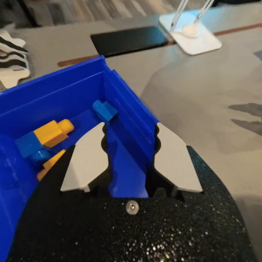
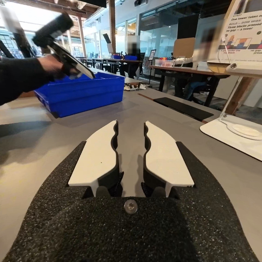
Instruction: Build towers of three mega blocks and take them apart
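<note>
Reaching over the bin (image 1: 53, 90), the left hand-held gripper (image 1: 129, 124) is spread and empty, one finger inside the bin's right wall and one outside it. Loose blocks lie on the bin floor: a blue block (image 1: 104, 111) at the far right corner, a yellow block (image 1: 54, 132) on a second blue one (image 1: 30, 147) leftward, and another yellow (image 1: 49, 165) nearer. No tower shows, so building looks barely begun.

From the right wrist, the right hand-held gripper (image 2: 131, 122) is spread and empty over bare table (image 2: 141, 112), well short of the bin (image 2: 85, 95). The left hand-held gripper (image 2: 90, 75) dips into it.
</note>
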Available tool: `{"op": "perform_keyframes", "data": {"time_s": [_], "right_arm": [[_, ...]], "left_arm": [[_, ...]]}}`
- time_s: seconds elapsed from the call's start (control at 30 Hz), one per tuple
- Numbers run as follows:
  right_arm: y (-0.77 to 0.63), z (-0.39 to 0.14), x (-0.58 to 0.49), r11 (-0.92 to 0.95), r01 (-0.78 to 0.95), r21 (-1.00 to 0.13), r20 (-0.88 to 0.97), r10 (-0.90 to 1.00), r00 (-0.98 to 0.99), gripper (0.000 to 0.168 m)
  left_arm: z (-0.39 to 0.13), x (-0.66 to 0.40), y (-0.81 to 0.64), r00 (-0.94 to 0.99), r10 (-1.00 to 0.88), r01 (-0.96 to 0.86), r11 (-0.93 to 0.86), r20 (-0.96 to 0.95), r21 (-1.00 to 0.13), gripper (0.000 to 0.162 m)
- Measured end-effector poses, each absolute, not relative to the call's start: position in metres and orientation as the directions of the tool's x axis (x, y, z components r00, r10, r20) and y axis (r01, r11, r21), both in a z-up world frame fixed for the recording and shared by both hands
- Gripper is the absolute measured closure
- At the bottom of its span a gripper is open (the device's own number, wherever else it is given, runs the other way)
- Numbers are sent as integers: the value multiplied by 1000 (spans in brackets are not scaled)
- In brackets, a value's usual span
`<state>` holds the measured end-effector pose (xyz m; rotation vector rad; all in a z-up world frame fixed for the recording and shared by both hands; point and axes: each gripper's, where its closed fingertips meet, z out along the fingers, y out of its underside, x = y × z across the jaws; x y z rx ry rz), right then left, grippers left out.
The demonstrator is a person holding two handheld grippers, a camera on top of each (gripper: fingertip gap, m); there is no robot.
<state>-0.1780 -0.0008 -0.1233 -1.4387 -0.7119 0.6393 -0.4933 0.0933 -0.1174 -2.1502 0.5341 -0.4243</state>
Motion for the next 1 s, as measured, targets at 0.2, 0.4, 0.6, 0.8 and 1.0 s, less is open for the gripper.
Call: {"op": "perform_keyframes", "data": {"time_s": [0.2,0.4,0.6,0.8,1.0], "right_arm": [[0,-123,-177,57,46,-997,74,750,658,135],[-1,-126,-181,71,92,-993,114,749,653,136],[-2,-128,-184,79,113,-990,134,753,644,137],[-3,-128,-185,84,113,-990,138,757,639,138],[-4,-128,-186,84,113,-990,137,762,633,138]], "left_arm": [[-185,-514,148,896,-429,-302,-780,117,-548,89],[-197,-512,172,917,-307,-135,-840,255,-525,91],[-201,-512,179,916,-266,-83,-858,299,-507,89],[-198,-531,171,943,-272,-157,-872,193,-464,96],[-186,-523,175,926,-305,-154,-840,220,-520,89]]}}
